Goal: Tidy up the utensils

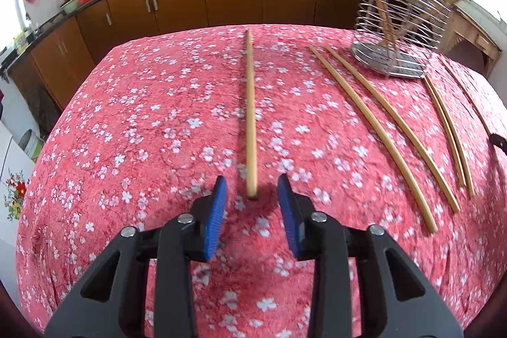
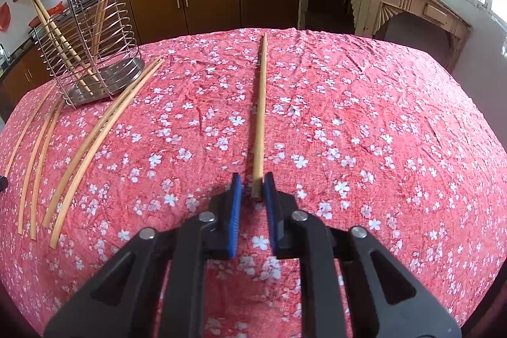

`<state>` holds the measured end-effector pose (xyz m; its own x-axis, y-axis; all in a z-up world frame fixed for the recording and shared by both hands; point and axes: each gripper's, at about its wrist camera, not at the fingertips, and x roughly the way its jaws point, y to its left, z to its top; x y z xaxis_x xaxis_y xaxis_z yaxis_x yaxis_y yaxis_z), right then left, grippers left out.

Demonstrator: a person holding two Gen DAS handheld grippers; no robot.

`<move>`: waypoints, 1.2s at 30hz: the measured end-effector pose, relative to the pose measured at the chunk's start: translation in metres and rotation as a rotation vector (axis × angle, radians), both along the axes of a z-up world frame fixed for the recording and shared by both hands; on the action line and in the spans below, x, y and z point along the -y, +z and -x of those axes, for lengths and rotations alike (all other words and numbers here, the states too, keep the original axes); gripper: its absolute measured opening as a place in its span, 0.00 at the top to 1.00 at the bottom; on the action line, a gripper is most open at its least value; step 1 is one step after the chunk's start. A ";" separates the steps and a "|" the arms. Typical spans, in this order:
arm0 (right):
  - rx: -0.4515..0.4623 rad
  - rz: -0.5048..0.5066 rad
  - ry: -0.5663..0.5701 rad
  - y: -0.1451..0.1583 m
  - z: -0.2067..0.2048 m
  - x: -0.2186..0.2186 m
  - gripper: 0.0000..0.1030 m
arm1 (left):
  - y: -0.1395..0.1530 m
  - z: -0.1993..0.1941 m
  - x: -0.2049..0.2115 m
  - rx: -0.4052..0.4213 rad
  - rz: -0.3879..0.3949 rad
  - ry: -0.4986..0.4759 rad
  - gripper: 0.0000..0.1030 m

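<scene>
The left hand-held gripper [image 1: 252, 195] is partly open, with the near end of a long, thin, light wooden chopstick [image 1: 250, 113] between its blue pads [image 1: 218, 214], not touching them. The right hand-held gripper [image 2: 253, 190] pinches the near end of another chopstick [image 2: 260, 116]. Each stick points toward the far edge of the surface [image 2: 364, 148], which has a red flowery cloth.
</scene>
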<state>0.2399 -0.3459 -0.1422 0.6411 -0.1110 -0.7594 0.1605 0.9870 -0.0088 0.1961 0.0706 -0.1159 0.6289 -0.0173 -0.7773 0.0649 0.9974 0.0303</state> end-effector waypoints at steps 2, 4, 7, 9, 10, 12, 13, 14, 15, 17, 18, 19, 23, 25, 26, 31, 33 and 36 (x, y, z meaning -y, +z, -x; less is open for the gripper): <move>-0.003 0.020 0.003 0.000 -0.001 -0.003 0.91 | 0.000 0.001 0.000 0.000 0.003 -0.007 0.72; -0.005 0.042 0.004 0.000 -0.001 -0.007 0.92 | 0.000 0.001 -0.001 0.001 0.013 -0.005 0.87; 0.003 0.014 0.003 0.001 0.000 -0.005 0.93 | 0.001 0.000 -0.004 0.000 0.031 0.002 0.93; 0.016 -0.002 -0.005 0.003 0.004 -0.001 0.93 | 0.001 0.000 -0.005 0.001 0.039 -0.001 0.93; 0.026 0.000 -0.006 0.004 0.007 0.001 0.93 | 0.001 0.001 -0.005 0.001 0.036 -0.002 0.93; 0.048 0.019 -0.001 0.008 0.015 0.001 0.93 | 0.002 0.002 -0.005 0.003 0.028 -0.001 0.93; 0.066 0.029 0.001 0.012 0.020 0.001 0.93 | 0.003 0.005 -0.005 0.012 0.027 -0.002 0.93; 0.085 0.032 0.001 0.017 0.026 0.001 0.93 | 0.006 0.008 -0.007 0.020 0.031 -0.008 0.93; 0.112 0.026 -0.004 0.024 0.033 0.002 0.93 | 0.009 0.012 -0.008 0.031 0.034 -0.014 0.93; 0.155 0.016 -0.012 0.037 0.042 0.006 0.93 | 0.024 0.021 -0.010 0.074 0.038 -0.020 0.93; 0.182 0.010 -0.015 0.046 0.046 0.008 0.93 | 0.031 0.024 -0.011 0.094 0.043 -0.022 0.93; 0.216 0.005 -0.018 0.057 0.051 0.010 0.93 | 0.041 0.028 -0.012 0.122 0.049 -0.023 0.93; 0.331 0.004 -0.021 0.096 0.062 0.013 0.93 | 0.089 0.038 -0.016 0.266 0.066 0.000 0.93; 0.392 0.002 -0.022 0.118 0.062 0.014 0.93 | 0.115 0.037 -0.020 0.328 0.084 0.022 0.93; 0.408 0.004 -0.022 0.124 0.063 0.015 0.93 | 0.125 0.036 -0.021 0.350 0.084 0.033 0.93; 0.507 0.031 -0.028 0.168 0.055 0.015 0.93 | 0.168 0.028 -0.027 0.455 0.076 0.078 0.93; 0.527 0.035 -0.035 0.180 0.050 0.014 0.93 | 0.183 0.022 -0.025 0.482 0.071 0.083 0.93; 0.545 0.011 -0.042 0.196 0.042 0.015 0.93 | 0.195 0.016 -0.022 0.499 0.062 0.083 0.93</move>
